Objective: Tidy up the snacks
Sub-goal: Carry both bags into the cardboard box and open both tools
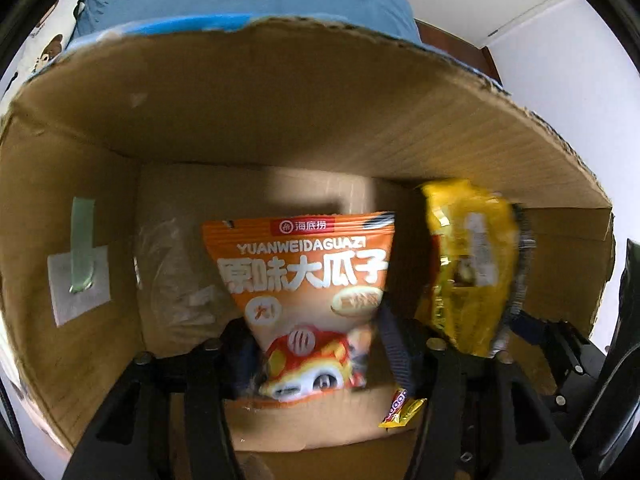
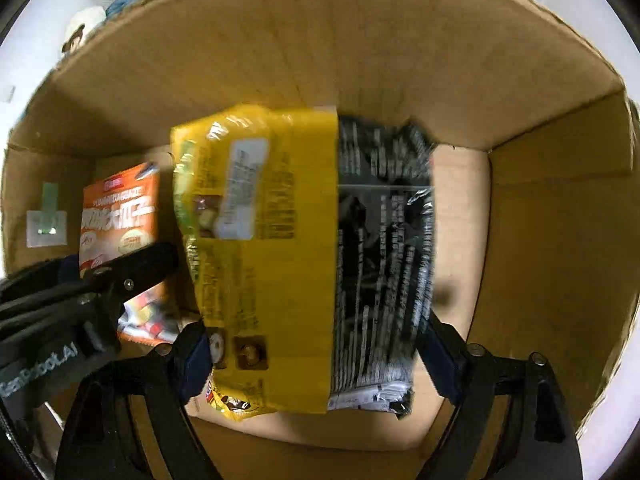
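Your left gripper (image 1: 312, 344) is clamped on the orange sunflower-seed packet (image 1: 308, 280), which stands upright between the fingers with its long axis running away from you toward the far wall of the cardboard box (image 1: 280, 100). The packet is inside the box, over the floor near the left wall, where a taped white label (image 1: 78, 280) is fixed. It appears to be above the floor, not resting on it; I cannot tell the gap.

Your right gripper (image 2: 316, 352) is closed across the yellow-and-black snack bag (image 2: 304, 248), a finger on each long edge. The bag's long axis also runs from the fingers toward the far wall. It sits just right of the orange packet, with your left gripper's finger between them in the right wrist view.

A small yellow candy wrapper (image 1: 400, 410) lies on the box floor below the near end of the left gripper's right finger.

Judgement: both items are over the box floor. The free floor lies to the right of the yellow bag, so the right gripper is nearer to that space. Lowering the two side by side risks the bags overlapping at their adjoining edges.
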A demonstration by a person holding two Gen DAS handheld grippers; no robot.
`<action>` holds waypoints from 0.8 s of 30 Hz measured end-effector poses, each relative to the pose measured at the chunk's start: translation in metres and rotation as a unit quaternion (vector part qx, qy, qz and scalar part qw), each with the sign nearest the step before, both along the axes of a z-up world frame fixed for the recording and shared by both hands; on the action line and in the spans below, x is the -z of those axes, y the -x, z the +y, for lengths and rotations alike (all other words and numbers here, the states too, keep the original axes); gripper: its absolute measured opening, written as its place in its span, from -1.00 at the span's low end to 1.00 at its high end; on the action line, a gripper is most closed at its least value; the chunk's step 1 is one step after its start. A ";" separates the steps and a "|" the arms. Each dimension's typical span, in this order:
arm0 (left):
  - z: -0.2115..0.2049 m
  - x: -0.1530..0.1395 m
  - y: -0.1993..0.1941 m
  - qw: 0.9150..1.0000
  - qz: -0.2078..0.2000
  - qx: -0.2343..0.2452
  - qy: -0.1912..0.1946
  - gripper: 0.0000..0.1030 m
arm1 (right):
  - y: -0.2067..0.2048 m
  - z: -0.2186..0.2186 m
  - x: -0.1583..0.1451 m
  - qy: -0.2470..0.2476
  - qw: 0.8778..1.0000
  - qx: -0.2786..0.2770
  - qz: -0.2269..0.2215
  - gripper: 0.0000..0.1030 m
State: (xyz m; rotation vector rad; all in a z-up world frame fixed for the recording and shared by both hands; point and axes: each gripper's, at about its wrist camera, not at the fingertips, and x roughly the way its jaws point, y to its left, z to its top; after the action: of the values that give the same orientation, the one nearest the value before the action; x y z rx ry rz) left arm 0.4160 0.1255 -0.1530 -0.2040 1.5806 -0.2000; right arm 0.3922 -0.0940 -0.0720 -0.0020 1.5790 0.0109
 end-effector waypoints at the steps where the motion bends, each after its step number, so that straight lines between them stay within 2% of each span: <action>1: 0.001 -0.001 0.001 1.000 -0.003 0.001 -0.001 0.47 | -0.007 0.015 0.000 -0.001 1.000 -0.002 -0.006 0.90; 2: 0.001 -0.002 0.001 1.000 -0.006 0.003 -0.001 0.74 | -0.010 0.018 -0.004 -0.004 1.000 -0.004 -0.009 0.90; 6: 0.006 -0.017 0.004 1.000 -0.019 0.002 -0.003 0.89 | -0.006 0.018 -0.018 -0.010 1.000 -0.005 -0.027 0.94; 8: 0.006 -0.031 0.008 1.000 -0.029 0.003 0.000 0.90 | 0.004 0.011 -0.034 -0.012 0.999 -0.001 -0.035 0.94; 9: 0.001 -0.034 0.002 0.999 -0.033 0.002 -0.001 0.90 | 0.015 0.004 -0.054 -0.014 0.999 0.001 -0.039 0.94; 13: -0.002 -0.065 0.017 0.998 -0.057 -0.001 0.000 0.90 | 0.026 -0.006 -0.068 -0.018 0.998 -0.001 -0.057 0.95; 17: 0.001 -0.109 0.046 0.995 -0.102 -0.008 -0.010 0.90 | 0.049 -0.008 -0.090 -0.026 0.996 -0.002 -0.083 0.95; 21: 0.013 -0.149 0.073 0.989 -0.144 -0.018 -0.006 0.90 | 0.086 -0.012 -0.129 -0.047 0.993 0.006 -0.111 0.95; 22: -0.001 -0.152 0.071 0.988 -0.153 -0.020 -0.006 0.90 | 0.098 -0.013 -0.138 -0.052 0.991 0.009 -0.120 0.95; 24: 0.003 -0.170 0.096 0.984 -0.174 -0.030 0.002 0.90 | 0.124 -0.017 -0.149 -0.057 0.989 0.011 -0.134 0.95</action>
State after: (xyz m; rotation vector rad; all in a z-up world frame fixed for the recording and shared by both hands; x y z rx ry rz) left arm 0.3202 0.1280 0.0165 -0.2080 1.2252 -0.1817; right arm 0.2677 -0.1106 0.0774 0.1006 1.3074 0.0802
